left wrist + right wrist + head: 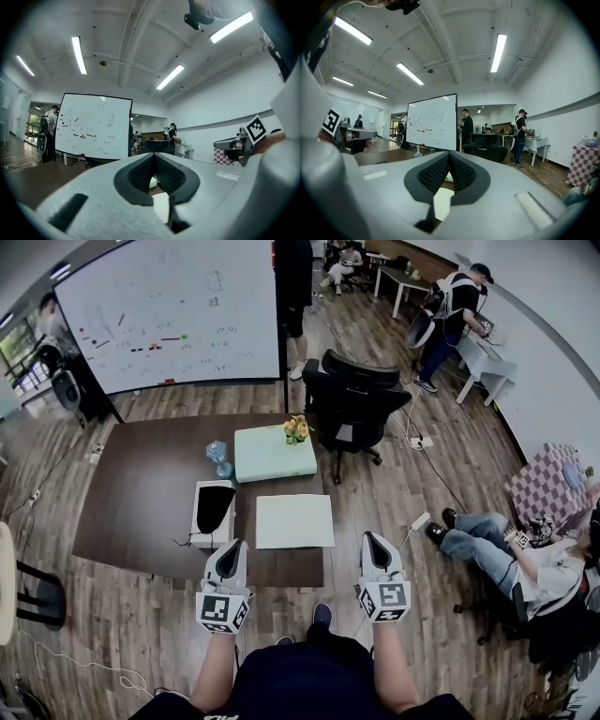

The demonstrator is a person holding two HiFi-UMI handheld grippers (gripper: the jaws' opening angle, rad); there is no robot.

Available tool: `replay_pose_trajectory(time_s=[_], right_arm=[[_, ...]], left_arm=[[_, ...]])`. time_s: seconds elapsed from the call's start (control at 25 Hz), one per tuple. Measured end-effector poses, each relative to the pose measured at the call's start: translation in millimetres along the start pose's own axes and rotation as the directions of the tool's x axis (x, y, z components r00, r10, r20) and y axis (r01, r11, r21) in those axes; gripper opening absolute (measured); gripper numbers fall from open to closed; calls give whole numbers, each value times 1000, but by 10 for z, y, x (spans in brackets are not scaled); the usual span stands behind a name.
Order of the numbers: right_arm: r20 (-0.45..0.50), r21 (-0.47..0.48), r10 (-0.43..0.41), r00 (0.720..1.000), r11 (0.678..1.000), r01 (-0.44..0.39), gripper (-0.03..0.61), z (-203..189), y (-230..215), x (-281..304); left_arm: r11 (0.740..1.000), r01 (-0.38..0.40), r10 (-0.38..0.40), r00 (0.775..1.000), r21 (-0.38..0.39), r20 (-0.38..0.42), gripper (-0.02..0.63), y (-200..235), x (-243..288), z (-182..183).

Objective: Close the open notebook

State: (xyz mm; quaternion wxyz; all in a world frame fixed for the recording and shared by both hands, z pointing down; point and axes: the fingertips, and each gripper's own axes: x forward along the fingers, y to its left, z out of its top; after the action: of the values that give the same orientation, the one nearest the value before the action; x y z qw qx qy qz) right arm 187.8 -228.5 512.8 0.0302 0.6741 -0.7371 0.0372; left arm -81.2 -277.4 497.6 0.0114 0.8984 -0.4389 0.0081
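Observation:
The notebook point(293, 521) is a flat white rectangle near the front edge of the dark brown table point(141, 493); I see no fold line or raised cover on it. My left gripper point(232, 547) hovers at the table's front edge, just left of the notebook's near corner, jaws shut and empty. My right gripper point(372, 540) is held over the floor past the table's front right corner, also shut on nothing. In the left gripper view the gripper point(153, 157) has its black pads point(140, 176) meeting at the tip. In the right gripper view the gripper point(449, 154) likewise shows its jaws meeting.
Behind the notebook sit a pale green box point(274, 453), yellow flowers point(296, 429) and a blue bottle point(218, 457). An open white case with black lining point(214, 512) lies left of it. A black office chair point(352, 404) stands behind the table; a person point(511, 554) sits on the floor at right.

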Motion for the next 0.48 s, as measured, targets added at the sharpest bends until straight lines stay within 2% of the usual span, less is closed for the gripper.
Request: replay_pose_trajectory(time_s=[0.48], right_arm=[[-19,32,17,1000,999,-16,8,-130,-169,305]], left_arm=[[1000,-15,15,1000,-4,-6,-5,21,166,-16]])
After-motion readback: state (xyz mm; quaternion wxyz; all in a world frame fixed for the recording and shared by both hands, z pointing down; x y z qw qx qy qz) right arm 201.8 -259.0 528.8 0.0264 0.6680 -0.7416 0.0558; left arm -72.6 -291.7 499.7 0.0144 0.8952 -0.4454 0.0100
